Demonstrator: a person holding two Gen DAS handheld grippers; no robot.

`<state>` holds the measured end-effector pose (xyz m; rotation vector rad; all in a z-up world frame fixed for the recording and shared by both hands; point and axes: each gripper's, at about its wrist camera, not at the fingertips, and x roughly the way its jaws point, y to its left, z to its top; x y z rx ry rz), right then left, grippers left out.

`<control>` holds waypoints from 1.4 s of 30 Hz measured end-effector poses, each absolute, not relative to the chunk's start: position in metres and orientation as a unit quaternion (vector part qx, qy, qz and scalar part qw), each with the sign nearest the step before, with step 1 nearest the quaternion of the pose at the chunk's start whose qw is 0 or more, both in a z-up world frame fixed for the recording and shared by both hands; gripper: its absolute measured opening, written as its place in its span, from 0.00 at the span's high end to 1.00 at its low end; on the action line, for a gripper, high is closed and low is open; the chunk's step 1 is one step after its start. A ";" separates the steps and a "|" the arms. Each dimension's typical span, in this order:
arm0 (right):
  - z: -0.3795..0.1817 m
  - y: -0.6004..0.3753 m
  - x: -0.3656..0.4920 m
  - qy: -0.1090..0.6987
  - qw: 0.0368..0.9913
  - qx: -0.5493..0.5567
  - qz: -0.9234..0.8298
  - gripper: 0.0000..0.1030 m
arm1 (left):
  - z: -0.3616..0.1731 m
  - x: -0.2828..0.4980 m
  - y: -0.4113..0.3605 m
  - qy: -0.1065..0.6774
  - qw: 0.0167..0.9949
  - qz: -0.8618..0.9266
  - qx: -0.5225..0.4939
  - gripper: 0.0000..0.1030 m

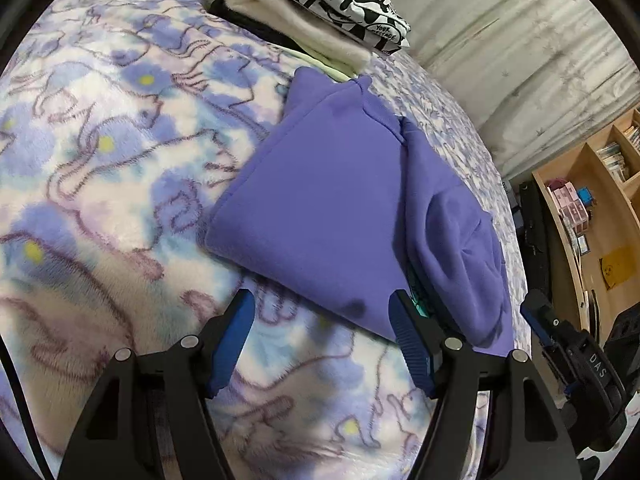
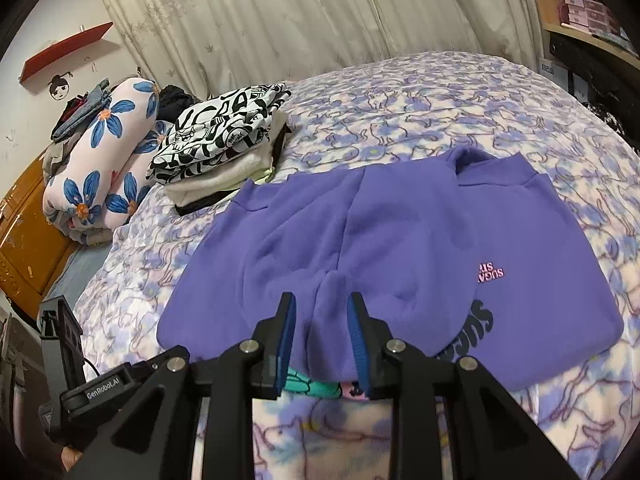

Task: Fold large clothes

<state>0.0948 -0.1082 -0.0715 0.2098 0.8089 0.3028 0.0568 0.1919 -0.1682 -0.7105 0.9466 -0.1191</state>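
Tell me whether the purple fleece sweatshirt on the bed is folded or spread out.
Folded, at least partly: the purple fleece sweatshirt lies as a compact block on the floral blanket, its side panels turned inward over the middle.

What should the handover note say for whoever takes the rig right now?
Left gripper: open, empty, over the floral blanket at the near left edge of the purple sweatshirt.
Right gripper: fingers slightly apart around a fold of the sweatshirt's near edge; pads not clearly pressing, so treat it as released.
Sweatshirt: lies on the bed, folded in to a compact shape, printed side partly showing at its right.
Done: a stack of folded clothes sits beyond it.
Left: probably a final fold or tidy, then move the sweatshirt to the stack.
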 end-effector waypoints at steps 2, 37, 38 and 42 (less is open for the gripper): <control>-0.073 -0.107 0.098 0.390 0.904 0.099 0.145 0.75 | -0.171 0.060 0.192 0.446 0.828 -0.056 -0.336 0.34; -0.133 -0.094 0.126 0.414 0.900 0.050 0.128 0.75 | -0.169 0.124 0.174 0.384 0.857 -0.059 -0.339 0.54; -0.134 -0.092 0.125 0.412 0.901 0.043 0.130 0.75 | -0.165 0.124 0.173 0.375 0.864 -0.052 -0.331 0.67; -0.139 -0.094 0.122 0.412 0.900 0.047 0.136 0.74 | -0.135 0.118 0.156 0.333 0.899 -0.047 -0.281 0.81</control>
